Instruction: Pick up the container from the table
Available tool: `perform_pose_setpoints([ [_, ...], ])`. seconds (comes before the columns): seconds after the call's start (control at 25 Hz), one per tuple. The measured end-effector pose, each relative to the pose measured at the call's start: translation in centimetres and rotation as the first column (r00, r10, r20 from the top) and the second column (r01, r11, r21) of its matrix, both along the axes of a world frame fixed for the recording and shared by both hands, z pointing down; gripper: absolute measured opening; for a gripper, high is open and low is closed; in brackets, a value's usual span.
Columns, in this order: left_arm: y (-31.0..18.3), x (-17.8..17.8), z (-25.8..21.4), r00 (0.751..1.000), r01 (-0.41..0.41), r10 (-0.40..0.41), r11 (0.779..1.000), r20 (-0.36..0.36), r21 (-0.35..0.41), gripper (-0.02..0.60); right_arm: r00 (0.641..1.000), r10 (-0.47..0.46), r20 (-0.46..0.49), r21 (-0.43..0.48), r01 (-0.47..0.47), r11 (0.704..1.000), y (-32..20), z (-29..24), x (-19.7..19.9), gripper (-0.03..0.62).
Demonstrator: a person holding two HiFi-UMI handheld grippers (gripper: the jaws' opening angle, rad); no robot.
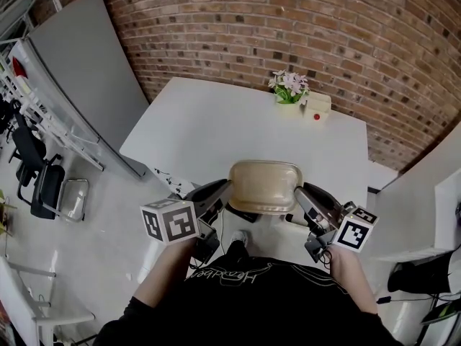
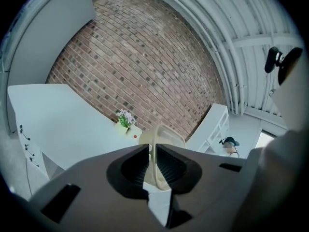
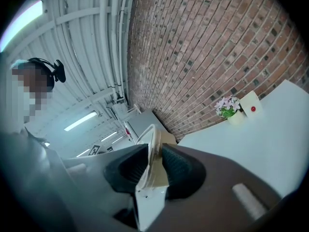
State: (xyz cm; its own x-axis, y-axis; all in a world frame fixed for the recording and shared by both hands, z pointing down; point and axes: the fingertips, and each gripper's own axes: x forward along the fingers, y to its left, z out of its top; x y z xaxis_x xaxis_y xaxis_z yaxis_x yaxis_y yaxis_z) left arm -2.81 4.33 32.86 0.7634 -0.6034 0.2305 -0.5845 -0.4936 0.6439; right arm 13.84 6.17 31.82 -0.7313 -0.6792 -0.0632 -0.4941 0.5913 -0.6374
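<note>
The beige, see-through container (image 1: pixel 264 185) hangs in the air at the near edge of the white table (image 1: pixel 216 128), close to my body. My left gripper (image 1: pixel 225 191) is shut on its left rim, my right gripper (image 1: pixel 299 194) on its right rim. In the left gripper view the thin container wall (image 2: pixel 161 139) runs between the ribbed black pads (image 2: pixel 170 164) of the left gripper (image 2: pixel 153 163). In the right gripper view the container rim (image 3: pixel 150 141) is pinched the same way in the right gripper (image 3: pixel 155 166).
A small pot of pale flowers (image 1: pixel 289 88) and a cream box with a red dot (image 1: pixel 317 107) stand at the table's far edge by the brick wall. A grey cabinet (image 1: pixel 79 71) stands left, black chairs (image 1: pixel 36 171) beyond it, white furniture (image 1: pixel 432 207) right.
</note>
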Motion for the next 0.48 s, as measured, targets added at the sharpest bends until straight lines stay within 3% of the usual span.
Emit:
perform_pose_setpoints([
  [0.48, 1.6, 0.1, -0.1, 1.0, 0.011, -0.011, 1.0, 0.019, 0.006, 0.052, 1.0, -0.014, 0.007, 0.001, 0.014, 1.0, 1.4, 0.2, 0.1, 0.094],
])
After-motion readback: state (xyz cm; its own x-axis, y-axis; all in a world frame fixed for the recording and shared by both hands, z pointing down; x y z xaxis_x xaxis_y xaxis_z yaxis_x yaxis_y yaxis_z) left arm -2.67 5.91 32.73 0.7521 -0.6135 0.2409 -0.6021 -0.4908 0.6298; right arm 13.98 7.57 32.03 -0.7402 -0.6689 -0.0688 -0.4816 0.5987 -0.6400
